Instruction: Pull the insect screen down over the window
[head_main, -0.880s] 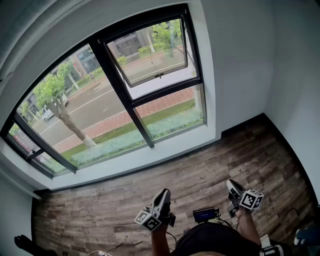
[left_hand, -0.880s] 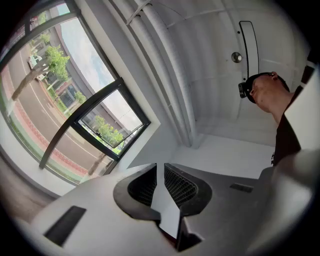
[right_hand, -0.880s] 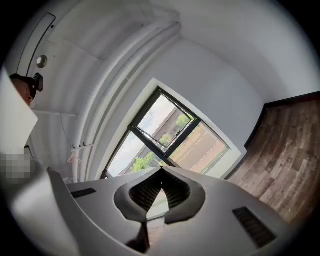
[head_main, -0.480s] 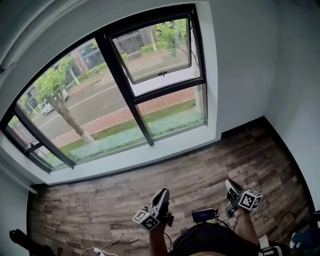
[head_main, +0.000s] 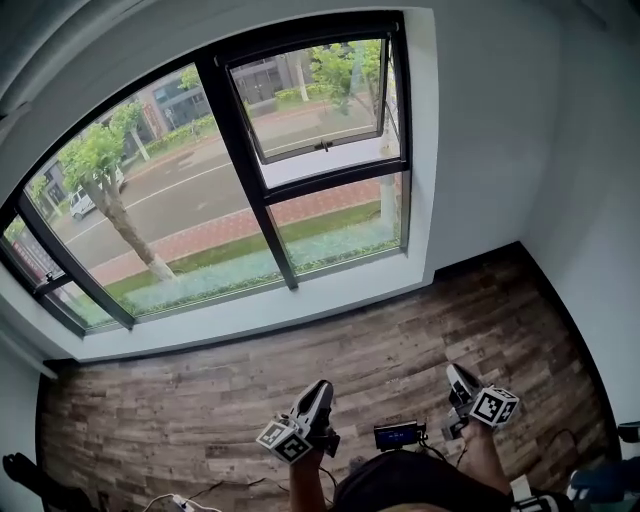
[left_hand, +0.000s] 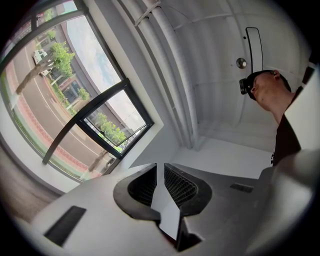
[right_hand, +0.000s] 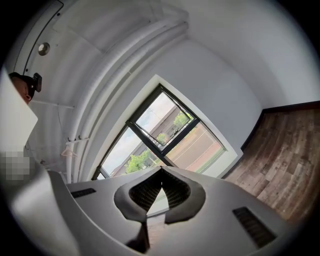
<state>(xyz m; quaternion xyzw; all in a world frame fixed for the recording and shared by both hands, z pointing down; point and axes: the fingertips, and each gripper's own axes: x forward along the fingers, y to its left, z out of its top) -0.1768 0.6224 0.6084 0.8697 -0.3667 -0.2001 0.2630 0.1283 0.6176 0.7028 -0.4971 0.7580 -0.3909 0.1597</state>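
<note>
A white wall (head_main: 500, 130) and a plank floor (head_main: 300, 350) fill most of the head view. Set in that wall is the wide, black-framed window (head_main: 215, 200), with its upper right sash (head_main: 320, 100) standing open; a street and trees show through the glass. The insect screen cannot be made out over the panes in any view. The window is well apart from both grippers, on the far side of the floor. The left gripper (head_main: 320, 388) and the right gripper (head_main: 454, 374) are held low at the near edge, side by side, both aimed toward the window. The left one's fingers (left_hand: 141, 186) stand slightly parted, with only wall showing through the slit. The right one's fingers (right_hand: 145, 192) meet at their tips and hold nothing. A small dark device (head_main: 397, 434) with a lit screen sits between the two arms.
</note>
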